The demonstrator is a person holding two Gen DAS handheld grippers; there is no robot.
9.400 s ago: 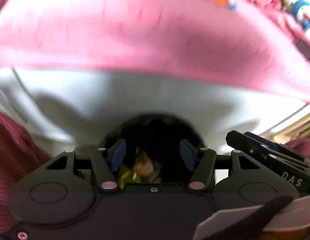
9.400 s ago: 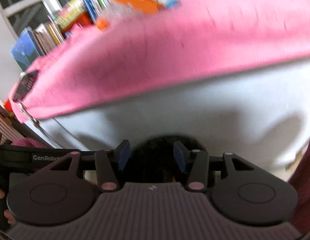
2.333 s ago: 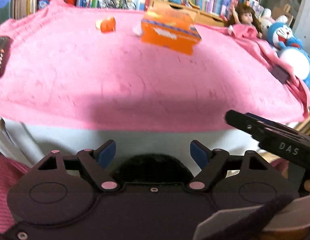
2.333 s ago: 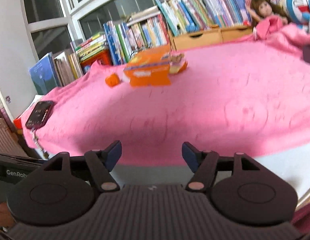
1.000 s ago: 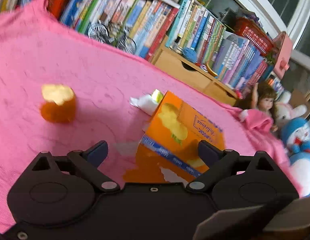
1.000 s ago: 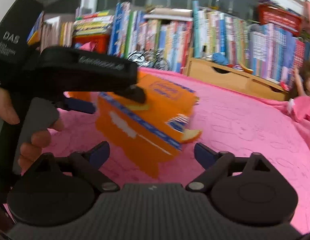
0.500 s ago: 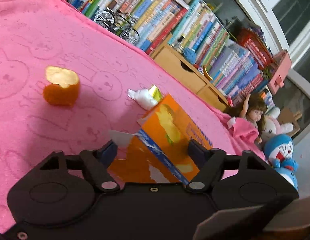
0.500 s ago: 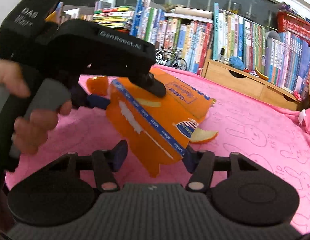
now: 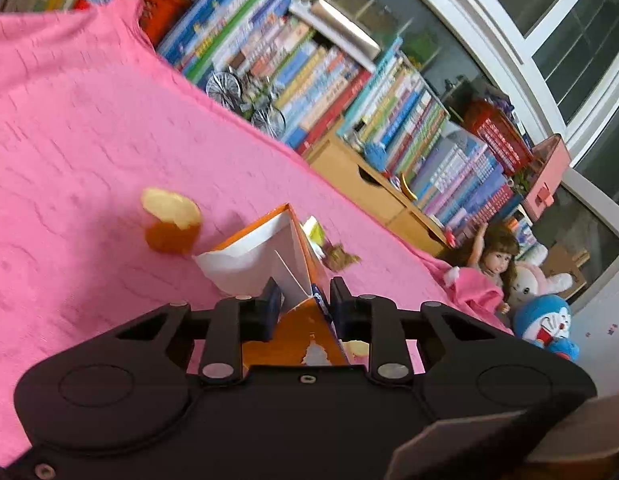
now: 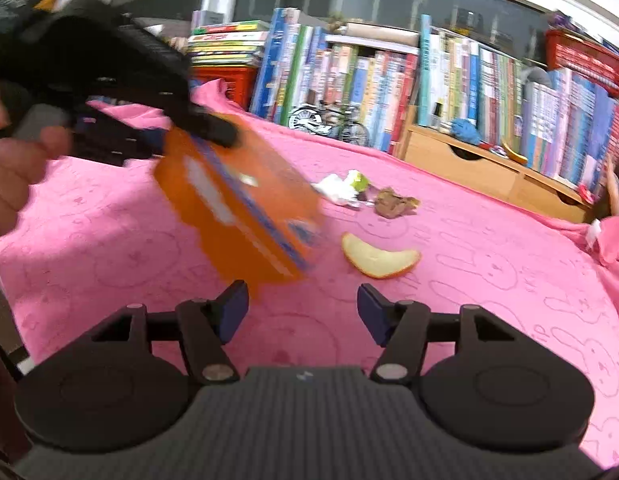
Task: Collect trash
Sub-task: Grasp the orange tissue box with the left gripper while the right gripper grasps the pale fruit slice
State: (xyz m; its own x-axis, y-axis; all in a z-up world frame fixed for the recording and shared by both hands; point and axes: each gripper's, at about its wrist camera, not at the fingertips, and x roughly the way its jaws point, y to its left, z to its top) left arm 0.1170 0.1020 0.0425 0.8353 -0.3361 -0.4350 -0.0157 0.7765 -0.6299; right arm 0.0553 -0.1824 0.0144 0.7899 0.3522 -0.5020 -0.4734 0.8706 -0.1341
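Note:
A torn orange carton [image 9: 265, 254] hangs lifted over the pink blanket [image 9: 89, 128], one edge pinched in my left gripper [image 9: 303, 304], whose jaws are closing on it. In the right wrist view the carton [image 10: 237, 208] is blurred, held at upper left by the left gripper [image 10: 181, 128]. My right gripper [image 10: 303, 314] stands low over the blanket with its jaws opening and nothing between them. On the blanket lie an orange peel slice [image 10: 379, 258], a white and green wrapper [image 10: 341, 188], a brown crumpled scrap [image 10: 393, 202] and a hollow orange half [image 9: 171, 224].
A row of books [image 10: 389, 76] lines the far side, with a toy bicycle [image 10: 329, 124] and a wooden drawer box [image 10: 481, 172]. A doll [image 9: 495, 258] and plush toys [image 9: 545, 326] sit at the blanket's right end. A person's hand [image 10: 13, 168] holds the left gripper.
The left gripper has shut on the carton and lifted it up and to the left. The right jaws, then around its lower corner, have widened. The peel slice now lies uncovered.

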